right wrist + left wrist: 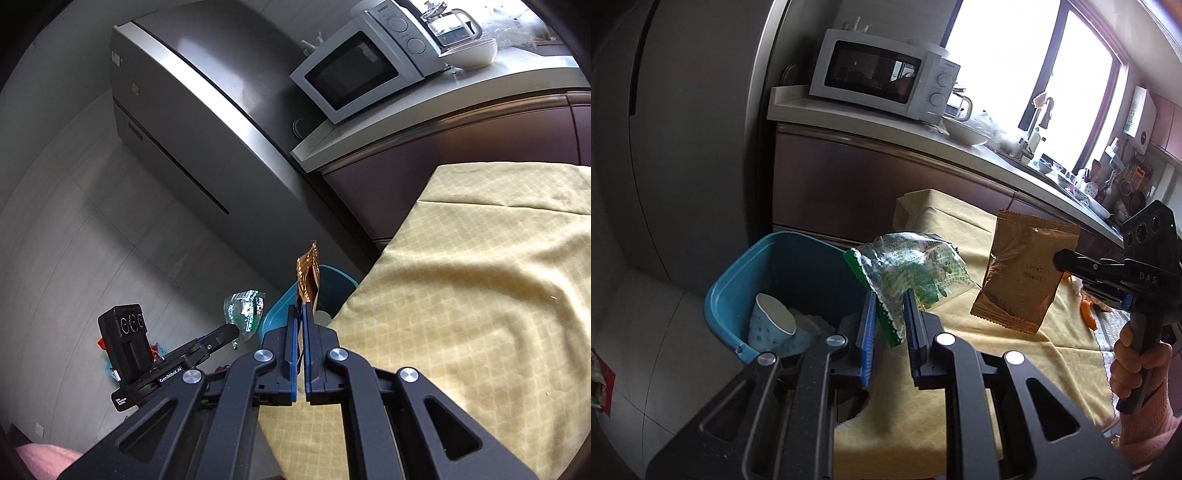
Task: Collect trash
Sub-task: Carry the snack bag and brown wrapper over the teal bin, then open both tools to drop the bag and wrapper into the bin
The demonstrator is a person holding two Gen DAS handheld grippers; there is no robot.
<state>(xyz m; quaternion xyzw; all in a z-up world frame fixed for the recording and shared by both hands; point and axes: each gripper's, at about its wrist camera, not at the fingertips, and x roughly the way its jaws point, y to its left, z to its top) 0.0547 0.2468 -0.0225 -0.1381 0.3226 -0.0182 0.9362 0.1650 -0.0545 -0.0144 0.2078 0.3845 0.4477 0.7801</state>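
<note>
My left gripper [891, 301] is shut on a clear green-printed wrapper [916, 269] and holds it by the table's edge, beside a blue bin [738, 280] on the floor. The bin holds paper cups [772, 325]. My right gripper [300, 308] is shut on a bronze foil packet [307, 277], held above the table edge; the packet also shows in the left wrist view [1023, 273], clamped by the right gripper [1057, 258]. In the right wrist view the left gripper [231, 330] holds the green wrapper [243, 308] left of the bin [280, 314].
A yellow cloth covers the table [461, 295]. Orange scraps [1087, 312] lie on it at the right. A steel fridge [192, 122] stands behind the bin. A counter with a microwave [879, 74], a bowl and a sink runs along the back.
</note>
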